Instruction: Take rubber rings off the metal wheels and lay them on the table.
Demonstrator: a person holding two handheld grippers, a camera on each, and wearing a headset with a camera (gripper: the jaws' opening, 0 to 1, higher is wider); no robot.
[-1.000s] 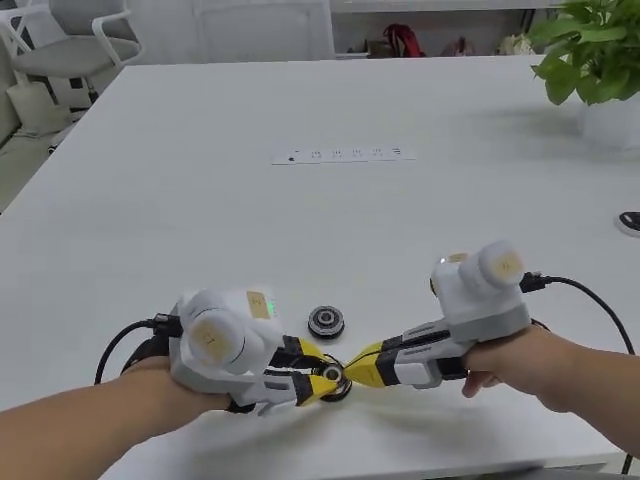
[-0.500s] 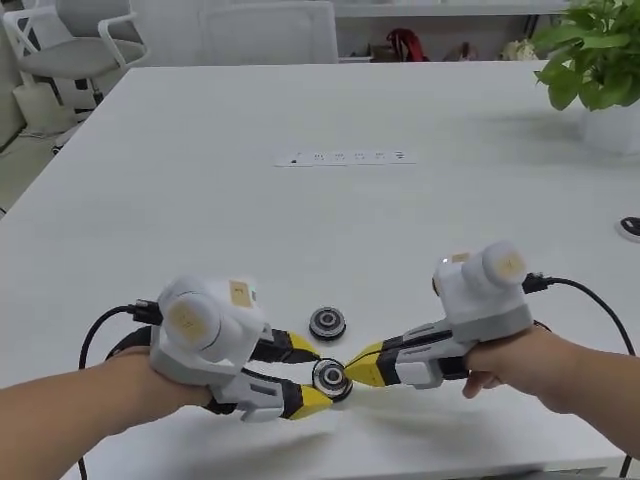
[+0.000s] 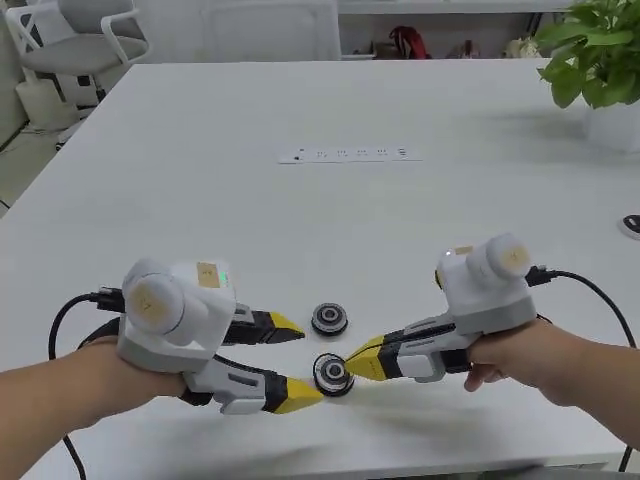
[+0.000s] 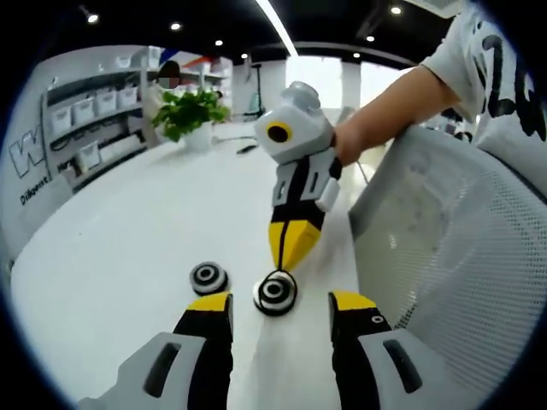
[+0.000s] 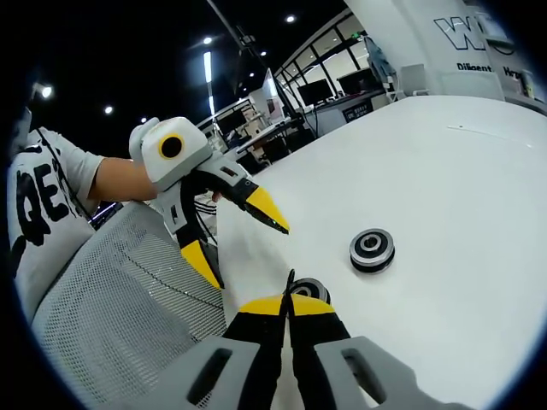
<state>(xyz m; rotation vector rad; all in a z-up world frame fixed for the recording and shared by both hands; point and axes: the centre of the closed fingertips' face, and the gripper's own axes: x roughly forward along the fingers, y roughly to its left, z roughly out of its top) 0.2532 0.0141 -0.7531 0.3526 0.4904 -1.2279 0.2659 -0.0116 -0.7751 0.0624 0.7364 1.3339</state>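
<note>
The left gripper point(image 3: 308, 362) is held low over the near edge of the table point(image 3: 300, 220), pointing right, its two yellow-tipped jaws spread well apart and holding nothing. One tip is above and one below the near wheel point(image 3: 332, 373), neither touching it. The right gripper point(image 3: 352, 360) comes in from the other side, angled down and to the left, gripped by the person's right hand point(image 3: 510, 360). Its jaws are pressed together, and their tips rest against the rim of the near wheel. In the right gripper view a thin dark sliver shows between the tips, but whether they pinch the rubber ring cannot be told. That wheel lies on the table between the two grippers, its dark ring on it. A second wheel point(image 3: 329, 318) lies just beyond, apart from both grippers, ring also on. Farther back a power strip point(image 3: 345, 154) is set into the tabletop, a potted plant point(image 3: 595, 50) stands at the far right corner, and an office chair point(image 3: 70, 40) is past the far left. A black cable point(image 3: 590, 295) trails from the right gripper.
</note>
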